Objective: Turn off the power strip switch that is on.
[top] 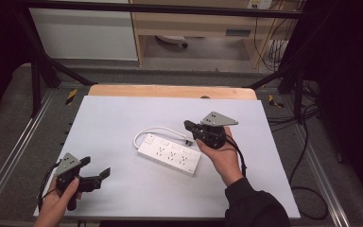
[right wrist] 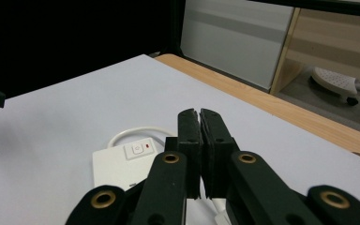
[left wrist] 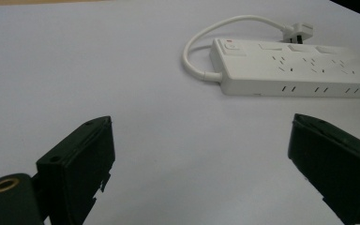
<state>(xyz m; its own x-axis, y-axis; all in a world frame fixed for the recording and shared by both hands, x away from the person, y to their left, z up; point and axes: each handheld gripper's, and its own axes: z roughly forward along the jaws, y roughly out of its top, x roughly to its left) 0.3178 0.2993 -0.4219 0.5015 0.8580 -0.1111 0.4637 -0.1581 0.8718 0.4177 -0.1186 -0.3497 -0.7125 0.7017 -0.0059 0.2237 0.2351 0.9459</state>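
No brand name or readable writing can be seen on the white power strip (top: 170,154); the only marks are a power symbol on its switch button (right wrist: 138,149) and a small red dot beside that button. There is one power strip, and it lies flat near the middle of the white table (top: 123,118) in the high view. Its long axis goes from the centre of the frame toward the lower right, with the switch end at the upper left. One white cable (top: 157,130) leaves the switch end, makes a loop toward the upper part of the frame and ends in one plug (left wrist: 299,32) just beside the strip. There are two grippers, one in each hand. The left gripper (top: 98,171) is in the lower left of the high view, well apart from the strip, and its fingers (left wrist: 77,164) stand wide apart with nothing between them. The right gripper (top: 187,125) is at the right of centre, above the far side of the strip near the plug, and its fingers (right wrist: 190,140) are pressed together with nothing visible between them.
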